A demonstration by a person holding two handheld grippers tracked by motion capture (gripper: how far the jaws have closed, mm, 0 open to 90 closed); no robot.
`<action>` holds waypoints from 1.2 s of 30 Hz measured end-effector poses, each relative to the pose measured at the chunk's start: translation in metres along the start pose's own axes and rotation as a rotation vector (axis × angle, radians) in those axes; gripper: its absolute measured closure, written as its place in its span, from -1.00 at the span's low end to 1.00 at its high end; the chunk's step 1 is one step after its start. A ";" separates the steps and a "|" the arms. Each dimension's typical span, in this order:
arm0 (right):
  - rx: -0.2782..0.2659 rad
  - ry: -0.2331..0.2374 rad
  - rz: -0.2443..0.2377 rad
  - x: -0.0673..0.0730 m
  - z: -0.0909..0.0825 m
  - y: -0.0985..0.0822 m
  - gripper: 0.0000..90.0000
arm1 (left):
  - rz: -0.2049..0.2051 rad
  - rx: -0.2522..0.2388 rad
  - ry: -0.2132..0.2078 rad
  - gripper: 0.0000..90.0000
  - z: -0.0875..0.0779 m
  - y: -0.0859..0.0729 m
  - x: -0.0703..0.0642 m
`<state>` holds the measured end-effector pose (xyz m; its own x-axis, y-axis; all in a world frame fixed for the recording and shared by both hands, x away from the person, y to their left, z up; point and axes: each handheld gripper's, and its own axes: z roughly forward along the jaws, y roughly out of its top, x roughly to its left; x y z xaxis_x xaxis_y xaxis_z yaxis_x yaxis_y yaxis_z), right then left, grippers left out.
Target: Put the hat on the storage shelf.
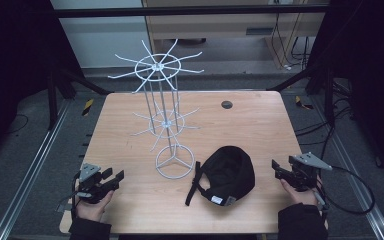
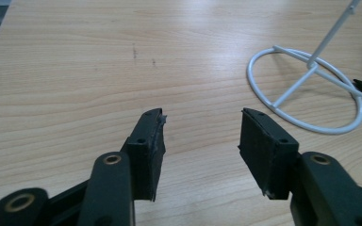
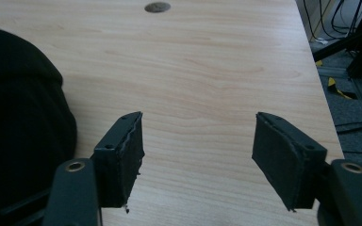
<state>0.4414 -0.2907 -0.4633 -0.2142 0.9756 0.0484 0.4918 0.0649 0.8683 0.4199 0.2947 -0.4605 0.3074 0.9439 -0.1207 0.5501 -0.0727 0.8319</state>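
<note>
On the tabletop (image 1: pixel 130 120) a black cap (image 1: pixel 229 174) lies near the front edge, just right of the white wire rack (image 1: pixel 164 116); every hook on the rack is bare, so hanging the cap looks not yet begun. Both grippers are empty with jaws apart: the left gripper (image 1: pixel 111 181) at the front left corner, the right gripper (image 1: pixel 279 172) near the right edge, close beside the cap. Open wood lies between them.

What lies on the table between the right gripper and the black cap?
Nothing: between the right gripper and the black cap only bare table shows in the high view.
</note>
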 end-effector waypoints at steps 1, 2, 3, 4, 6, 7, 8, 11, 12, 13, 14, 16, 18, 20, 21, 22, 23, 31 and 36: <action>-0.006 0.005 0.001 0.001 -0.002 0.001 -0.21 | -0.002 0.001 -0.001 0.13 0.000 0.000 -0.002; -0.015 0.007 -0.003 0.003 -0.004 0.003 -0.21 | -0.003 0.006 -0.002 0.14 0.000 0.000 -0.004; -0.018 0.014 -0.003 0.004 -0.007 0.004 -0.21 | -0.004 0.010 -0.008 0.16 0.000 0.001 -0.007; -0.018 0.014 -0.003 0.004 -0.007 0.004 -0.21 | -0.004 0.010 -0.008 0.16 0.000 0.001 -0.007; -0.029 0.045 0.004 0.007 -0.012 0.009 -0.25 | 0.015 0.002 -0.026 0.19 0.000 0.003 -0.017; -0.029 0.045 0.004 0.007 -0.012 0.009 -0.25 | 0.015 0.002 -0.026 0.19 0.000 0.003 -0.017; -0.034 0.049 0.005 0.008 -0.014 0.011 -0.26 | 0.025 -0.002 -0.032 0.19 0.000 0.004 -0.021; -0.058 0.071 -0.001 0.014 -0.022 0.019 -0.26 | 0.048 -0.004 -0.062 0.20 0.001 0.005 -0.034; -0.058 0.071 -0.001 0.014 -0.022 0.019 -0.26 | 0.048 -0.004 -0.062 0.20 0.001 0.005 -0.034; -0.057 0.084 -0.007 0.017 -0.025 0.023 -0.24 | 0.053 -0.001 -0.072 0.20 0.002 0.005 -0.040; -0.057 0.084 -0.007 0.017 -0.025 0.023 -0.24 | 0.053 -0.001 -0.072 0.21 0.002 0.005 -0.040; -0.052 0.104 -0.009 0.019 -0.028 0.026 -0.21 | 0.069 -0.003 -0.085 0.21 0.002 0.005 -0.046; -0.044 0.124 -0.028 0.023 -0.031 0.029 -0.16 | 0.086 -0.009 -0.098 0.22 0.002 0.006 -0.056; -0.042 0.130 -0.034 0.025 -0.032 0.031 -0.14 | 0.092 -0.011 -0.105 0.23 0.002 0.006 -0.058; -0.043 0.149 -0.039 0.028 -0.034 0.034 -0.12 | 0.099 -0.012 -0.106 0.23 0.002 0.006 -0.061; -0.043 0.149 -0.039 0.028 -0.034 0.034 -0.12 | 0.106 -0.009 -0.110 0.23 0.002 0.006 -0.063; -0.043 0.162 -0.051 0.032 -0.036 0.037 -0.10 | 0.108 -0.011 -0.118 0.24 0.003 0.006 -0.067; -0.042 0.223 -0.079 0.047 -0.041 0.045 -0.05 | 0.137 -0.001 -0.146 0.25 0.010 0.007 -0.087; -0.025 0.254 -0.106 0.059 -0.038 0.047 -0.05 | 0.166 0.005 -0.171 0.25 0.015 0.007 -0.099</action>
<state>0.4195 -0.2384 -0.4006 -0.4698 0.8795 0.0764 0.4352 0.1555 0.8868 0.4046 0.1959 -0.4505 0.5207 0.8506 -0.0732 0.4852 -0.2243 0.8452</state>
